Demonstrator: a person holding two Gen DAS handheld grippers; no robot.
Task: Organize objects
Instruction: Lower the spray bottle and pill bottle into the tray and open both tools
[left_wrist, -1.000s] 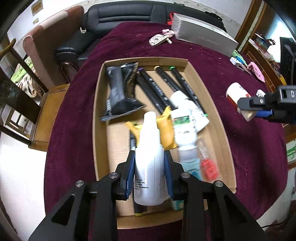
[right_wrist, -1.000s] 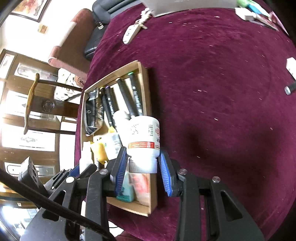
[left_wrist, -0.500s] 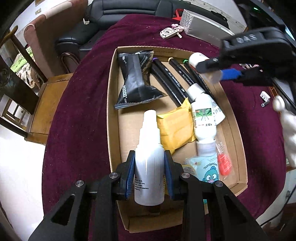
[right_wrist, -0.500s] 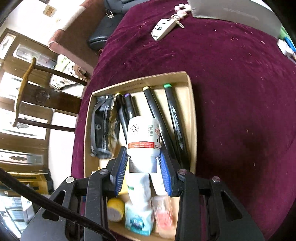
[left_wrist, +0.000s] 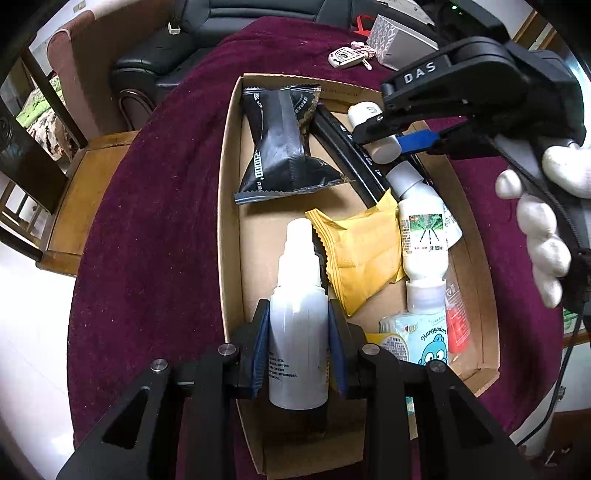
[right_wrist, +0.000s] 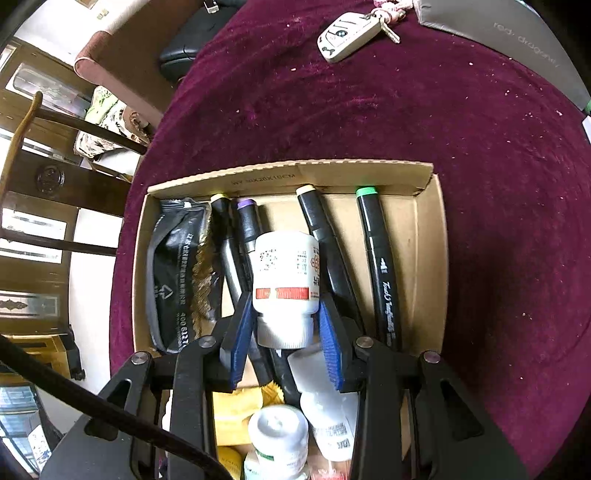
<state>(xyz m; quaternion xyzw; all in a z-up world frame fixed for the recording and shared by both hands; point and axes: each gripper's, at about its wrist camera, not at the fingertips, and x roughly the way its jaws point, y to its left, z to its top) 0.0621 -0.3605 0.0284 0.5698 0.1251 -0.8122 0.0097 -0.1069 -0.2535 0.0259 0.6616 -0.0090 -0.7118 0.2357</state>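
Note:
A shallow cardboard box (left_wrist: 228, 206) lies on the maroon table. My left gripper (left_wrist: 298, 350) is shut on a white spray bottle (left_wrist: 298, 332), held over the box's near left part. My right gripper (right_wrist: 282, 347) is shut on a white pill bottle (right_wrist: 285, 280) with a red band, held by its cap over the black markers (right_wrist: 378, 258) at the box's far end. The right gripper also shows in the left wrist view (left_wrist: 402, 140). The box also holds a black sachet (left_wrist: 279, 147), a yellow packet (left_wrist: 364, 251) and white bottles (left_wrist: 423, 229).
A car key (right_wrist: 349, 33) and a grey box (right_wrist: 517, 33) lie on the maroon cloth (right_wrist: 480, 147) beyond the cardboard box (right_wrist: 428, 258). A wooden chair (left_wrist: 85, 192) and a black sofa (left_wrist: 236, 22) stand off the table's left and far edges.
My right gripper has carried the pill bottle from the table's right side to over the markers in the box. My left gripper has kept the spray bottle over the box's near end.

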